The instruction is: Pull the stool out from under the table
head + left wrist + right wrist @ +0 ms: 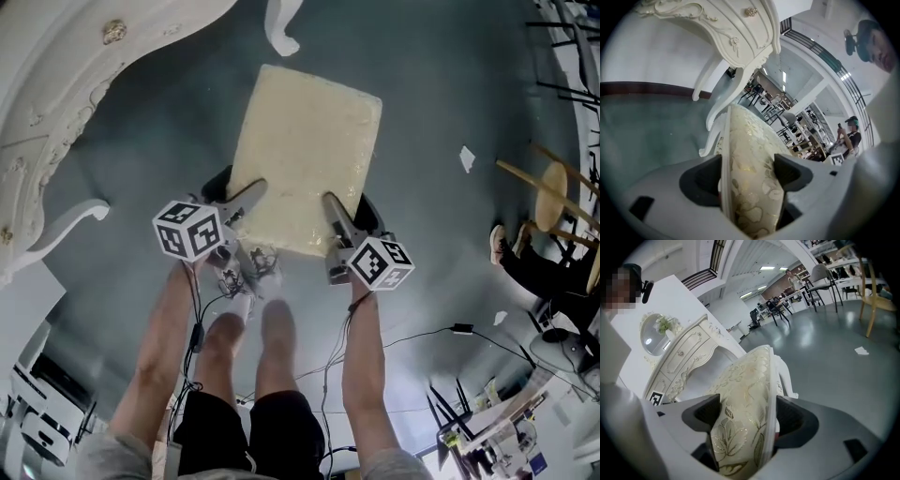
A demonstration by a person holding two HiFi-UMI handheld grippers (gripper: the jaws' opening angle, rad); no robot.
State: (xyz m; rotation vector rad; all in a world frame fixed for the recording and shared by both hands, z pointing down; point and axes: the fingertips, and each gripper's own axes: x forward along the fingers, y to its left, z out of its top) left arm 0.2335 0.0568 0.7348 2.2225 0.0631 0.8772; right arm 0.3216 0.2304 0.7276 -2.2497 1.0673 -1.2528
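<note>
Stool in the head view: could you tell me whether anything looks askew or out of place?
The stool looks intact, with the left gripper and right gripper shut on its near edge. Only a white paper scrap lies loose on the floor to its right.

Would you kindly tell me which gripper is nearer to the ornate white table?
Left. The left gripper clamps the cushioned stool at its near-left corner, on the side toward the white table; the right gripper clamps the near-right corner, farther away.

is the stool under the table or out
Out. The stool shows whole on the floor beside the table, none under the tabletop. The left gripper and right gripper clamp its near edge.
</note>
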